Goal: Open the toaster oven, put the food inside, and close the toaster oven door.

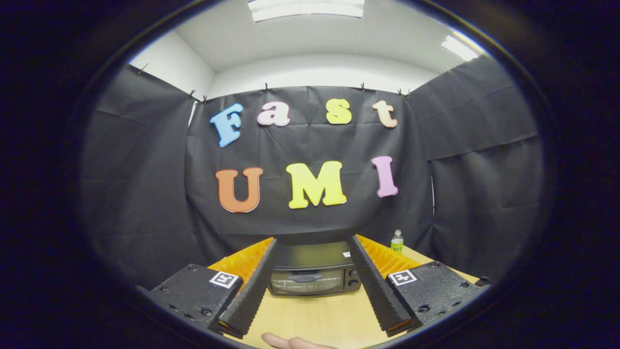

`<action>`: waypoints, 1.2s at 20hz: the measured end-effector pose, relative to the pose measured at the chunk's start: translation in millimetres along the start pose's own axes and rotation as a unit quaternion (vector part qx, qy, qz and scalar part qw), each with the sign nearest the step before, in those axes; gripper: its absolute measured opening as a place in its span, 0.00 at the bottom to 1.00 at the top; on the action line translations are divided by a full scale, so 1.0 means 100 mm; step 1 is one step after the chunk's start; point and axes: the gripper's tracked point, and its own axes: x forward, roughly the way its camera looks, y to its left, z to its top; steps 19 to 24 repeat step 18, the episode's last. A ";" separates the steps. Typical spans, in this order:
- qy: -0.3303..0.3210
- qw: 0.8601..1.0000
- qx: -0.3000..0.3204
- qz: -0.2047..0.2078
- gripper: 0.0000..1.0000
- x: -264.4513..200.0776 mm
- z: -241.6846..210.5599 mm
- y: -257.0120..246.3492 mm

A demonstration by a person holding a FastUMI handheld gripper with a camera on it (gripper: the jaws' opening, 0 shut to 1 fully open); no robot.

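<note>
Closed black toaster oven point(314, 271) on a wooden table point(319, 315); the gripper point(312, 252), fingers spread and empty, faces it. Its door likely stiff, hinged; grip the front handle point(307, 278).

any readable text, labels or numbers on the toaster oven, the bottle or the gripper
Nothing can be read.
Toaster oven, door shut, beyond the open gripper: a small white sticker on top and marks on its front, blurred.
Bottle beside it: green label, too small.
Fingers: square black-and-white marker tags, no words.
</note>
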 end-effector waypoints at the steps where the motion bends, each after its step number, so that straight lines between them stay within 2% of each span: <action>1: -0.005 1.000 -0.004 -0.002 0.97 -0.05 0.05 0.00; 7: -0.012 1.000 -0.010 0.008 0.97 -0.18 0.07 0.11; 15: 0.014 0.998 0.000 0.061 0.97 -0.14 -0.10 0.40; 24: 0.018 0.998 0.002 0.054 0.97 -0.12 -0.10 0.39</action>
